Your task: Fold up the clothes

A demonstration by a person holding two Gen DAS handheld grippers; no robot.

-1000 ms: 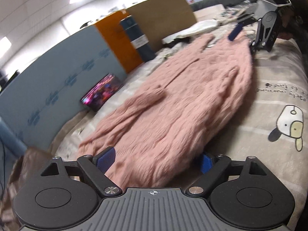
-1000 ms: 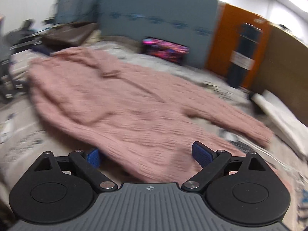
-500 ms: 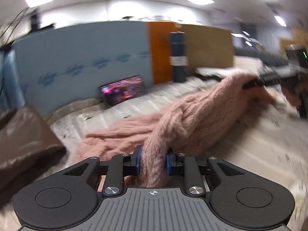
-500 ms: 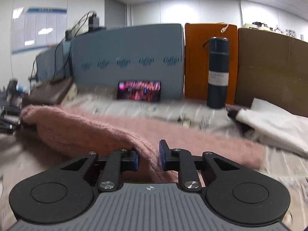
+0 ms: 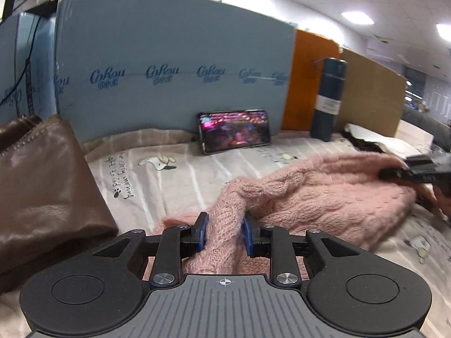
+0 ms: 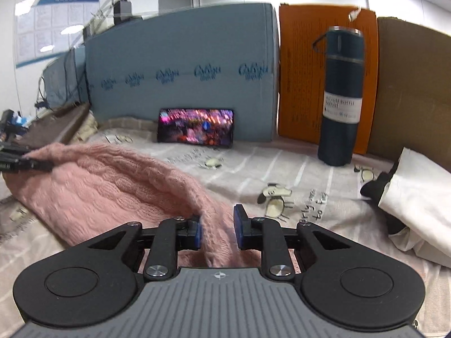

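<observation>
A pink cable-knit sweater [image 5: 324, 197] lies bunched on the printed bed sheet [image 5: 174, 174]. My left gripper [image 5: 224, 232] is shut on one edge of the sweater, the knit pinched between its blue pads. My right gripper [image 6: 217, 229] is shut on another edge of the same sweater [image 6: 112, 191], with the fabric draping away to the left. Each gripper shows in the other's view: the right one at the far right of the left wrist view [image 5: 417, 171], the left one at the far left of the right wrist view [image 6: 17, 160].
A lit phone [image 5: 235, 131] leans on a blue foam board [image 5: 169, 64]. A dark vacuum bottle [image 6: 341, 95] stands before orange and cardboard panels. A brown leather garment [image 5: 36, 180] lies left. White and black clothes [image 6: 414, 194] lie at the right.
Both grippers were open over the flat sweater a second ago. They closed on its edges and carried them toward the back wall, so the sweater now lies doubled over.
</observation>
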